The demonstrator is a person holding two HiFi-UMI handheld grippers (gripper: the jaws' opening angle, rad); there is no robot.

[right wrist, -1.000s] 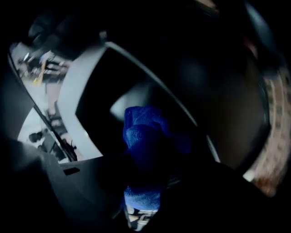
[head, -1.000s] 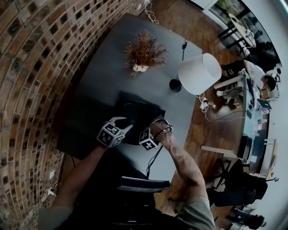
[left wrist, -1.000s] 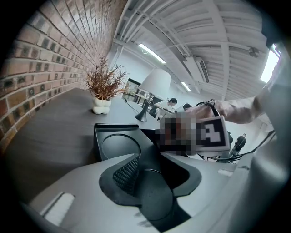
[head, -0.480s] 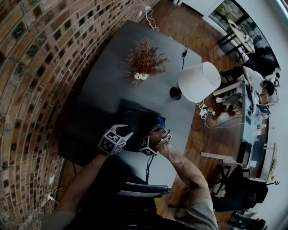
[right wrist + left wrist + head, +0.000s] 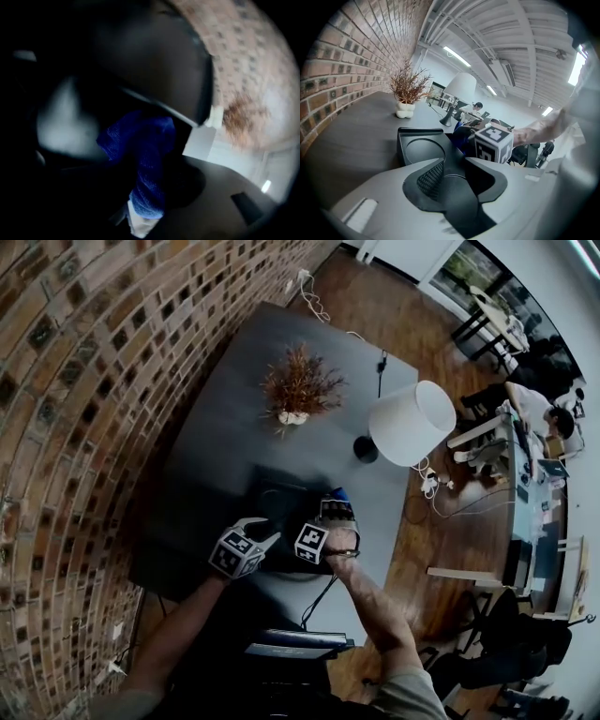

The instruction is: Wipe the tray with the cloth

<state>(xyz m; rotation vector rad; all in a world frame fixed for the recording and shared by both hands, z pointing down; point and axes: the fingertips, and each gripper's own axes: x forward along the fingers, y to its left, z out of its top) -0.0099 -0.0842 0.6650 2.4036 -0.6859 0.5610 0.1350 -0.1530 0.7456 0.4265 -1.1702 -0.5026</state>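
Tray (image 5: 277, 498): black, on dark surface (image 5: 220, 418), close to its near edge. Left tool (image 5: 262, 529): forearm in from lower left, pointing gently down, jaws clamped on tray's near rim. Right tool (image 5: 335, 506): bare forearm in from lower right, tilted steeply down over tray's right side, jaws clamped on blue cloth (image 5: 149, 154). Cloth at tray's right edge; contact unclear. Cubes carry square black-and-white markers.

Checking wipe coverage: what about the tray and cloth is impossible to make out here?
Tray surface, head view: too dark and small to show dirt.
Tray's right part, left gripper view: behind the right hand-held gripper.
Cloth contact with tray, right gripper view: dark, blurred.
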